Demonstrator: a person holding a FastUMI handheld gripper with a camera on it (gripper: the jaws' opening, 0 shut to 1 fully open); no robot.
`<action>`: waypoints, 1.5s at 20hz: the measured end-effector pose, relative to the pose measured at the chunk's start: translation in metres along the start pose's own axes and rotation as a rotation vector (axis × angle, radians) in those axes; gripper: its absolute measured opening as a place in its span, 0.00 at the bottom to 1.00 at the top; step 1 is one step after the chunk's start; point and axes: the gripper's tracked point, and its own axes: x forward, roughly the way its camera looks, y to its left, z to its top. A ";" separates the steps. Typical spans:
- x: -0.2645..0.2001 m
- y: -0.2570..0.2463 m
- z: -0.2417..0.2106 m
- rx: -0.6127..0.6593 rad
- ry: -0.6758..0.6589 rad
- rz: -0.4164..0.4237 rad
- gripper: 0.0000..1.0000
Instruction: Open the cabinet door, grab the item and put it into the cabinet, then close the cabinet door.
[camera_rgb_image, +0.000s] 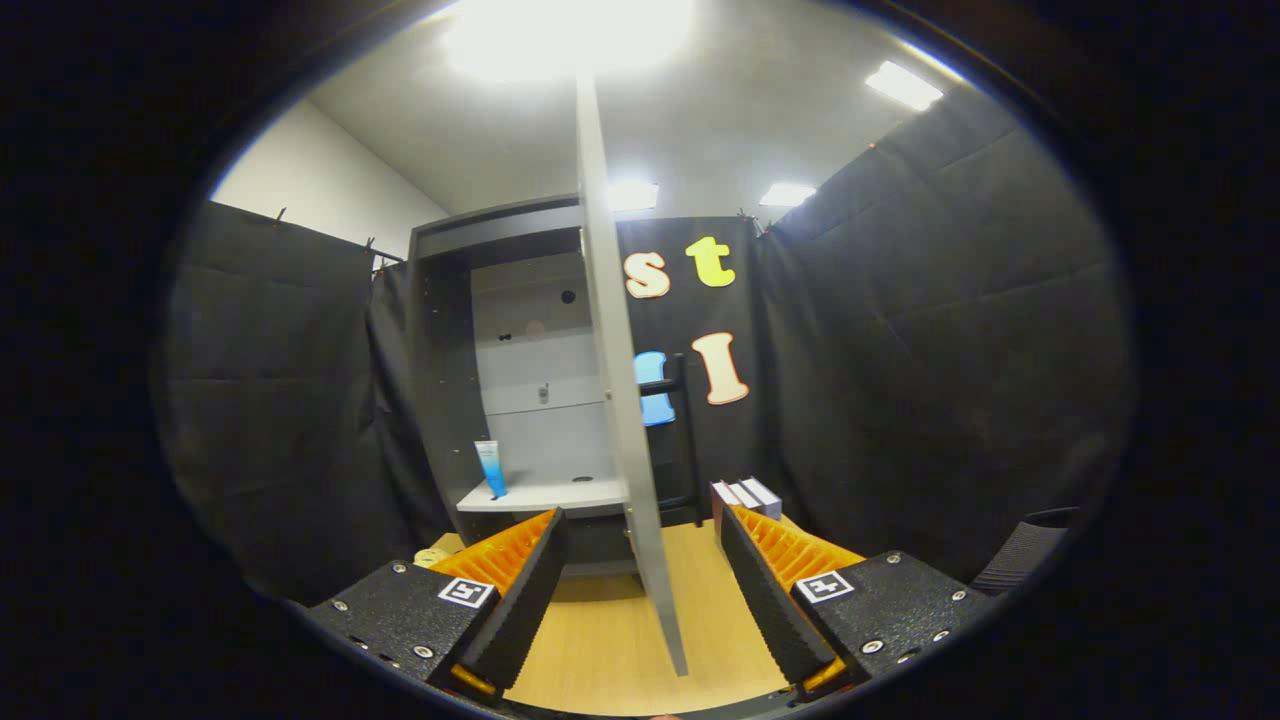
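Looking like the last step from here: the cabinet door (622, 400) is standing wide open, edge-on between the fingers, and the blue tube (490, 467) is already sitting upright on the cabinet shelf (545, 496). The gripper (640, 590) is hanging wide open, gripping nothing. I'm guessing the next move is nudging that door from the handle (683, 440) side to swing it shut. Small boxes (748, 494) are sitting near the right finger, possibly in the way.

Tube (490, 468) stands on cabinet (445, 380) shelf, left of open door (625, 400); boxes (748, 495), perhaps, right
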 end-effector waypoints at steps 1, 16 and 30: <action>0.003 -0.010 0.003 0.006 -0.003 -0.028 0.94; 0.083 -0.078 0.032 -0.043 -0.051 -0.324 0.93; 0.079 0.008 0.017 -0.085 -0.024 -0.141 0.91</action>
